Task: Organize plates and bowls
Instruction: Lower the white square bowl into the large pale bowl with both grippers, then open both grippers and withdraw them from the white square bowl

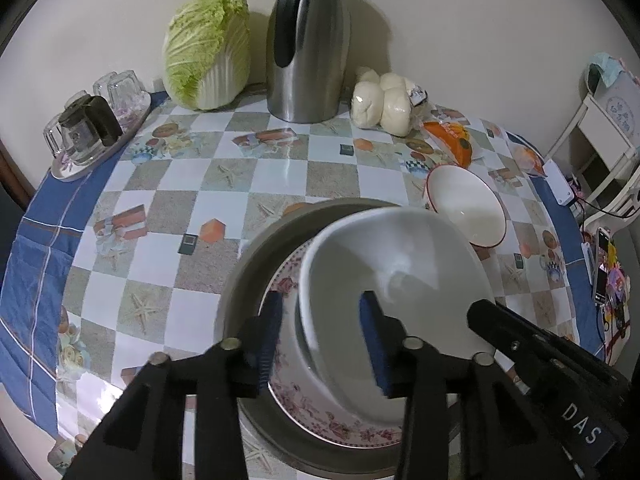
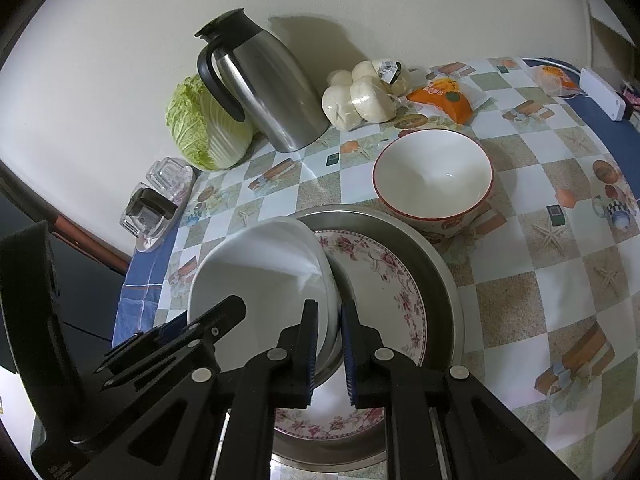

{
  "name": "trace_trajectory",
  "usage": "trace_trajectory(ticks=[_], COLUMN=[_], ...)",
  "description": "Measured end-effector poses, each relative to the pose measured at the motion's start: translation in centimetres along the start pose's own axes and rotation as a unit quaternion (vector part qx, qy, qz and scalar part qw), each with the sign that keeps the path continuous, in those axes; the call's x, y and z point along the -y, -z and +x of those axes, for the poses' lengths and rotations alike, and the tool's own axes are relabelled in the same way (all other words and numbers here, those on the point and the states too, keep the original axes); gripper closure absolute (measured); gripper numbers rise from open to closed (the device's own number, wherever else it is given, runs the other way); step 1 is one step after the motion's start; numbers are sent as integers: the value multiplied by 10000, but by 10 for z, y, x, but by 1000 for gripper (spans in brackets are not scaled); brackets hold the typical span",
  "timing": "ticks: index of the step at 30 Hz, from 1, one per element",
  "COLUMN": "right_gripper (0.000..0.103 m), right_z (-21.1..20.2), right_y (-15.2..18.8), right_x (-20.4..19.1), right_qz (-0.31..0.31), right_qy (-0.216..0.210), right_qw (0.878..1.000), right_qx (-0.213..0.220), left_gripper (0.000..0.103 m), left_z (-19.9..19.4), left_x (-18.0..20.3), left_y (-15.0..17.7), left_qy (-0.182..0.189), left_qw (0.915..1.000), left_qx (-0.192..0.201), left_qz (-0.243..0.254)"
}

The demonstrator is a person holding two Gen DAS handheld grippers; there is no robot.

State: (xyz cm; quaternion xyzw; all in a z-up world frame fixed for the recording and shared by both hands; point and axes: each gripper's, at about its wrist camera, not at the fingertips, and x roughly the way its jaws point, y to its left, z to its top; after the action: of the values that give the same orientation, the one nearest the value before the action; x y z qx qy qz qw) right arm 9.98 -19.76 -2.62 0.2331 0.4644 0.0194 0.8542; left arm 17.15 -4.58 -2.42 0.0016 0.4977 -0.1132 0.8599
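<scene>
The white bowl (image 1: 396, 280) sits tilted on the floral plate (image 2: 384, 276), which lies in a steel pan (image 2: 436, 256) on the counter (image 1: 264, 168). The right tool (image 2: 329, 344) pinches the bowl's rim, jaws narrow. The left tool (image 1: 320, 340) straddles the opposite rim, its pads apart from the wall. A red-rimmed bowl (image 2: 432, 176) stands just beside the pan. Further back by the wall are a steel carafe (image 1: 308, 52), a napa cabbage (image 1: 208, 52), bagged buns (image 1: 384, 104) and a tray of glasses (image 1: 96, 120).
</scene>
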Motion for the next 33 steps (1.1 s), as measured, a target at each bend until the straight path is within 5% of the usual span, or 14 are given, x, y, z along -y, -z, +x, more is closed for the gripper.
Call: trace_trajectory(ticks=[8,13,16,22,25,33], right_gripper=[89,42,38,19,15,1], right_z=[-14,-16,-16,-13,-12,-13], right_y=[-6,-7,-7,-7,-7,-9], right_x=[0,1,0,-2,-2,1], right_qz=[-39,-44,-104,-195,-206,-213], right_qy=[23,140,164,212,250,340], right_qw=[9998,9995,9994,9992,9991,9986], right_qx=[196,272,269,280,286,349], left_gripper=[41,32,20,18,7,5], left_z=[-22,-28,-26,-25,-23,-24], left_x=[-10,-18,-25,-40,-45,-53], left_y=[-6,-9,-9,-8,-7,-6], left_qy=[-26,-250,-385,-541,-616,-708], left_qw=[9994,9985,9977,9956,9945,9918], left_qx=[307,417,409,468,483,608], left_qz=[-183,-271,-379,-607,-689,-869])
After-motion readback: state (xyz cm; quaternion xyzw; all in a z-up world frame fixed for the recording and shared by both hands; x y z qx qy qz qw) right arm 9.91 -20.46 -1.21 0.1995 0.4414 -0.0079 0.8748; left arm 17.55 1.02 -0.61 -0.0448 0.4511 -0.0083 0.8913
